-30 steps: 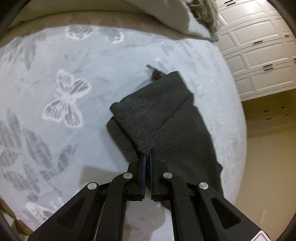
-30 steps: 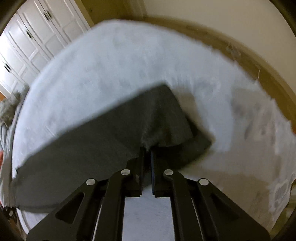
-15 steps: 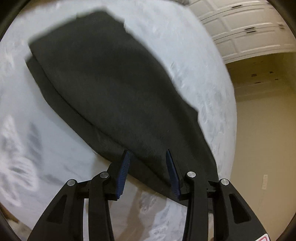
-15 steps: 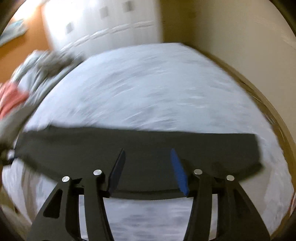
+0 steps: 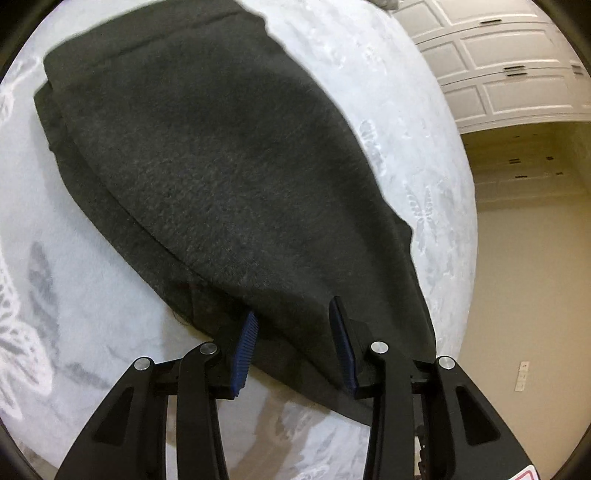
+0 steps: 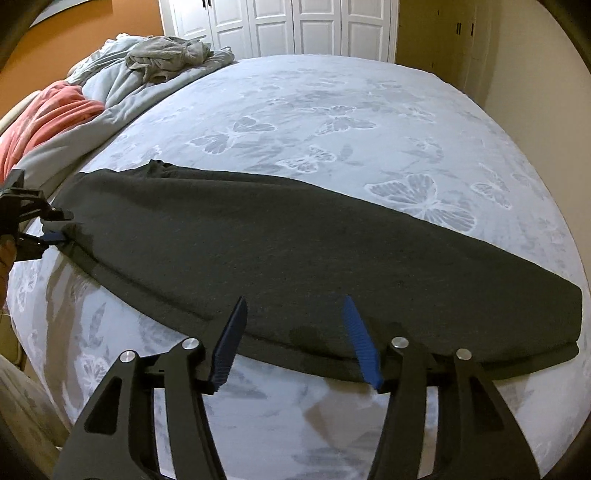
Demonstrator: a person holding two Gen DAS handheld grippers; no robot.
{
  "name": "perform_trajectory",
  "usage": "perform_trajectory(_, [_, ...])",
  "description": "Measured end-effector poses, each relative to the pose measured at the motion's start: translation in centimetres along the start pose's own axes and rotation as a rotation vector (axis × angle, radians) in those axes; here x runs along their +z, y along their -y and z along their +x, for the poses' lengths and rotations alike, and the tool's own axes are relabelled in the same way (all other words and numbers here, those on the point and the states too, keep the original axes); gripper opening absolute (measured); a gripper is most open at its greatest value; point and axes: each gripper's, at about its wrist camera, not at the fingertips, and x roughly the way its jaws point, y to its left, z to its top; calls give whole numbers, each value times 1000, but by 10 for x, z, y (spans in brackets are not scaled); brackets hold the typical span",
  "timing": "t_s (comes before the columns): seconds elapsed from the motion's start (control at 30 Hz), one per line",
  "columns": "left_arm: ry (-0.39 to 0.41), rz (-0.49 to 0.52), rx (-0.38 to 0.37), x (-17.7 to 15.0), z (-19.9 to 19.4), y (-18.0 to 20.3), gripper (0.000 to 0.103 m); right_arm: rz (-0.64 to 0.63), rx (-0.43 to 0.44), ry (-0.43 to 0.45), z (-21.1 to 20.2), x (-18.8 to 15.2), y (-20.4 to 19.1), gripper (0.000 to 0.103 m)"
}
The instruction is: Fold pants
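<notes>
Dark grey pants [image 5: 229,155] lie flat on the bed, folded lengthwise with one layer on the other; they also show in the right wrist view [image 6: 295,254]. My left gripper [image 5: 295,332] is open and empty, its blue pads just over the near edge of the pants. My right gripper [image 6: 295,332] is open and empty at the pants' long near edge. The left gripper also shows at the far left of the right wrist view [image 6: 48,229], at the end of the pants.
The bed has a pale blue butterfly-print sheet [image 6: 332,110]. A grey duvet [image 6: 122,74] and an orange blanket [image 6: 48,114] are bunched at the far left. White closet doors [image 6: 288,26] stand behind. The bed edge drops to a beige floor [image 5: 517,277].
Both grippers have let go of the pants and opened. The lifted half now lies laid over the rest, flat on the bed.
</notes>
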Motion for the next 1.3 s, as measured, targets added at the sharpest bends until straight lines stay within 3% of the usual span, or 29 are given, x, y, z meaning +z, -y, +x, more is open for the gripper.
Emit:
perform_trajectory(0.07, [3,-21,-26,4,5,-3,34,7,-1,2,3,1,-1,55])
perform_trajectory(0.13, [9,0,-37,2,1,-1,5,11,-2,2,4,1,-2,55])
perform_trajectory(0.3, [46,59,-137,-29,-50,12,5,16,-7,34,-5,0,0,55])
perform_trajectory(0.4, [1,36,-24,-25,-28,-5,6,16,-23,28,-2,1,4,58])
perform_trajectory(0.5, [-54,-12,23,-23,-8,-22,12,39,-38,-27,9,3,10,58])
perform_trajectory(0.57, [-46,16,34,-22,-15,-18,16,42,-54,-36,7,5,16,59])
perform_trajectory(0.63, [22,54,54,-25,-34,-9,17,43,-111,-21,-3,8,33,60])
perform_trajectory(0.7, [100,114,59,-30,-51,5,21,118,-195,25,-25,10,77,63])
perform_trajectory(0.77, [174,192,50,-37,-66,22,41,244,-286,59,-49,3,132,66])
perform_trajectory(0.87, [256,274,86,-47,-73,41,43,413,-415,42,-68,-18,202,66])
perform_trajectory(1.0, [236,408,150,-66,-50,78,43,524,-506,-4,-69,-44,261,66])
perform_trajectory(1.1, [206,486,192,-85,-25,102,43,634,-505,-37,-64,-66,298,66])
perform_trajectory(1.2, [167,552,216,-106,2,117,43,708,-437,-4,-66,-83,318,66])
perform_trajectory(1.3, [150,581,228,-120,22,129,53,739,-373,14,-59,-87,328,62])
